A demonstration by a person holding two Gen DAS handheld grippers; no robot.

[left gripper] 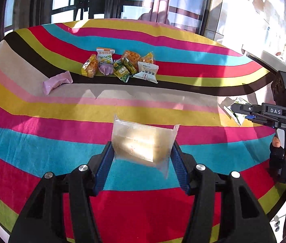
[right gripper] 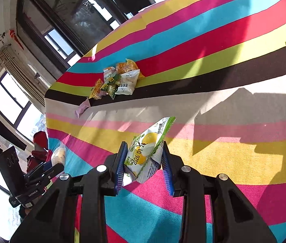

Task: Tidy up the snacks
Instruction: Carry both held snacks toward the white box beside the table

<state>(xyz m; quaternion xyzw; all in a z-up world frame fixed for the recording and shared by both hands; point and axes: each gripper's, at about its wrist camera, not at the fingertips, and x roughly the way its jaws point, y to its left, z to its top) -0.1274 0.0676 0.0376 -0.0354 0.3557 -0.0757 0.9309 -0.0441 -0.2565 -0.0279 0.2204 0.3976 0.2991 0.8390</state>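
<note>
My left gripper [left gripper: 142,147] is shut on a clear snack packet [left gripper: 143,141] and holds it above the striped tablecloth [left gripper: 41,133]. My right gripper [right gripper: 145,156] is shut on a green and white snack packet [right gripper: 147,149], also held above the cloth [right gripper: 234,158]. A pile of snack packets [left gripper: 120,65] lies farther off on the dark stripe; it also shows in the right wrist view [right gripper: 116,79]. A pink packet [left gripper: 57,82] lies alone to the left of the pile, and shows in the right wrist view [right gripper: 83,107]. Each gripper shows in the other's view, the right one [left gripper: 244,111] and the left one [right gripper: 51,166].
The table's edge curves round the cloth on all sides. Windows and a dark door frame [left gripper: 94,2] stand behind the table. A gloved hand [left gripper: 284,149] holds the right gripper's handle at the right edge.
</note>
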